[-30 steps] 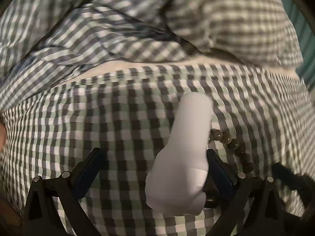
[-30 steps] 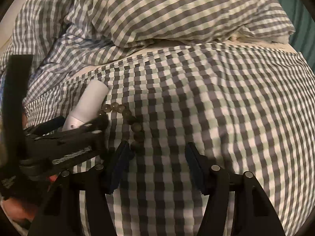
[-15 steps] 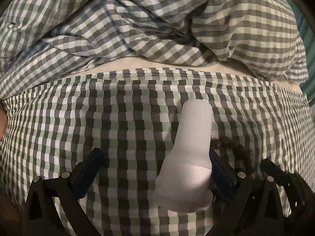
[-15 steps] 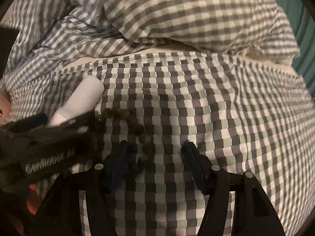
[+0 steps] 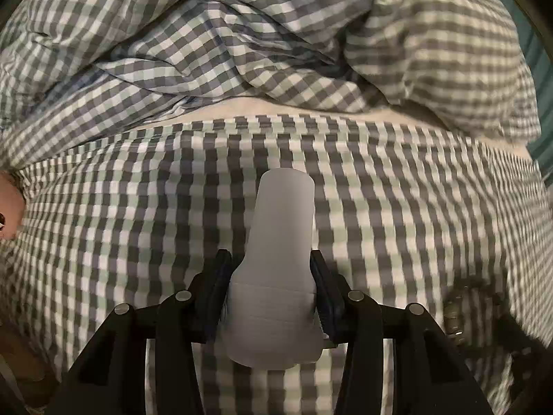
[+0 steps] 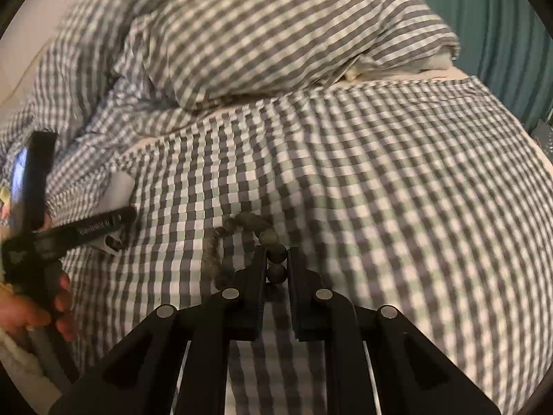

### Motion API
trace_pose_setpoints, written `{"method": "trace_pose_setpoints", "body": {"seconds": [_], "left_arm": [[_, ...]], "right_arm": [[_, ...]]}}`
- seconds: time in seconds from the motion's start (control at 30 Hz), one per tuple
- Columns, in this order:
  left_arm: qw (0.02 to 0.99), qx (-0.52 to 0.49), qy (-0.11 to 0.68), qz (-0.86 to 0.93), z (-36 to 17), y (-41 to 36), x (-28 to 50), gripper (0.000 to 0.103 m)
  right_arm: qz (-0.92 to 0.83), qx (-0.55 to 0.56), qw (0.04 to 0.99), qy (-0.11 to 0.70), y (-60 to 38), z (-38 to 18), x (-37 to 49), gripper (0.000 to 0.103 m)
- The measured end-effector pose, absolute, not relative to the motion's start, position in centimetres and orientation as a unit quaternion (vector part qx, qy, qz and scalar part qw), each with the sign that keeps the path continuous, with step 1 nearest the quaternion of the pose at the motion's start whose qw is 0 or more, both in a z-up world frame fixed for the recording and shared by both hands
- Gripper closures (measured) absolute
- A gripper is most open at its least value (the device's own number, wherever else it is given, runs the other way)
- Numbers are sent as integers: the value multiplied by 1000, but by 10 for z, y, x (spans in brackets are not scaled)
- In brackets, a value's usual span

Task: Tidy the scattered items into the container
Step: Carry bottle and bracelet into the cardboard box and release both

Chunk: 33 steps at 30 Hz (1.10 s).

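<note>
The left gripper [image 5: 270, 282] has its jaws pressed against both sides of a white tube [image 5: 276, 269], gripping it near the wide crimped end while the narrower rounded end points away over the bed [image 5: 397, 190]. The right gripper [image 6: 277, 259] has its jaws drawn narrow around a string of dark beads [image 6: 273, 238], with two beads sitting between the fingertips and the rest of the strand curving off to the left, blurred, over the checked sheet [image 6: 380, 190]. In the right wrist view the left gripper shows at the left edge, held in a bare hand [image 6: 34, 307], with the tube's tip just visible above it. A rumpled checked duvet [image 5: 242, 52] lies heaped along the far side of the bed, and a pale strip of mattress [image 5: 311, 112] shows between it and the sheet. A teal curtain [image 6: 484, 17] hangs past the far right corner of the bed.
</note>
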<state>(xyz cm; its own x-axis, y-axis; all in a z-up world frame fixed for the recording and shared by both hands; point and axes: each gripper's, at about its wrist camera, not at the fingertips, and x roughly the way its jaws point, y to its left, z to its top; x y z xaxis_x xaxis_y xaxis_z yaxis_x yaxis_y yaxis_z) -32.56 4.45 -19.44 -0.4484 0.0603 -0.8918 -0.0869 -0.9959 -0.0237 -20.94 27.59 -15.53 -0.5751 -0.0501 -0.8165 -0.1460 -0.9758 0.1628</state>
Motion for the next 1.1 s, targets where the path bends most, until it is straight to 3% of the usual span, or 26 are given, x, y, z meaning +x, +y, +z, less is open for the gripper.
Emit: {"method": "trace_pose_setpoints", "body": {"seconds": [0.33, 0.8, 1.1], "left_arm": [[-20, -488, 55, 871, -161, 35, -236, 57], [4, -385, 26, 923, -26, 12, -109, 57], [10, -383, 23, 923, -12, -1, -48, 57]], "right_arm": [[893, -436, 57, 95, 293, -116, -167, 92], [912, -397, -10, 105, 231, -16, -75, 92], [915, -394, -36, 76, 195, 4, -17, 92]]}}
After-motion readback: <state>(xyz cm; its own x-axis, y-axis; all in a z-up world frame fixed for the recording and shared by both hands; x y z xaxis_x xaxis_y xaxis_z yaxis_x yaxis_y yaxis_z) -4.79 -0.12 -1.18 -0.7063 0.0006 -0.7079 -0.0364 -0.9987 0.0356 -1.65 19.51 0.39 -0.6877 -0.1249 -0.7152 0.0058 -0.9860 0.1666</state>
